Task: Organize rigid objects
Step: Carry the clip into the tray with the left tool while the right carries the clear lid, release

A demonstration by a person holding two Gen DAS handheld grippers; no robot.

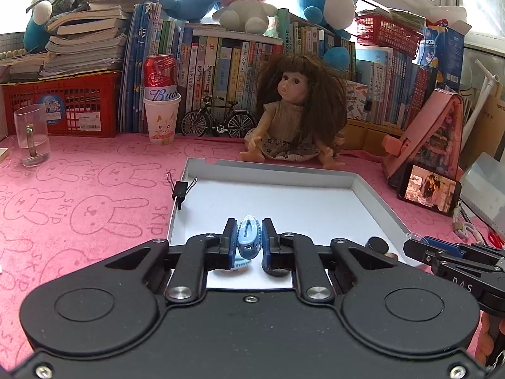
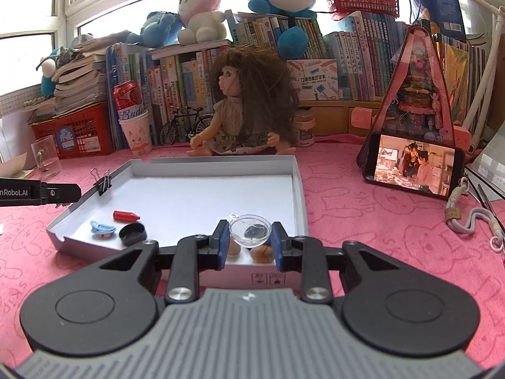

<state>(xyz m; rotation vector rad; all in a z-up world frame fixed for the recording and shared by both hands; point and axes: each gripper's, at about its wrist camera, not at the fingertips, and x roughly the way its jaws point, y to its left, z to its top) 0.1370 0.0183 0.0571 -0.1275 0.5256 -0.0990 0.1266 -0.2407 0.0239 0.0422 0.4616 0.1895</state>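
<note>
My left gripper [image 1: 249, 237] is shut on a light blue hair clip [image 1: 249, 241], held upright over the near end of a shallow white tray [image 1: 284, 202]. Another light blue piece [image 1: 241, 265] lies on the tray floor under the fingers. My right gripper [image 2: 249, 237] is shut on a small clear dish [image 2: 249, 228] with something dark in it, above the tray's [image 2: 205, 195] near right corner. On the tray floor lie a red crayon-like stick [image 2: 126, 215], a blue clip [image 2: 102, 228], a black cap [image 2: 132, 234] and two brownish lumps [image 2: 262, 252]. The left gripper [image 2: 77, 192] shows at the left edge.
A black binder clip [image 2: 104, 183] grips the tray's left wall. A doll [image 2: 246, 107] sits just behind the tray. A phone [image 2: 413, 165] leans on a pink stand at the right, a glass mug [image 1: 31, 135] stands at the left. Books, crates and a cup with a can line the back.
</note>
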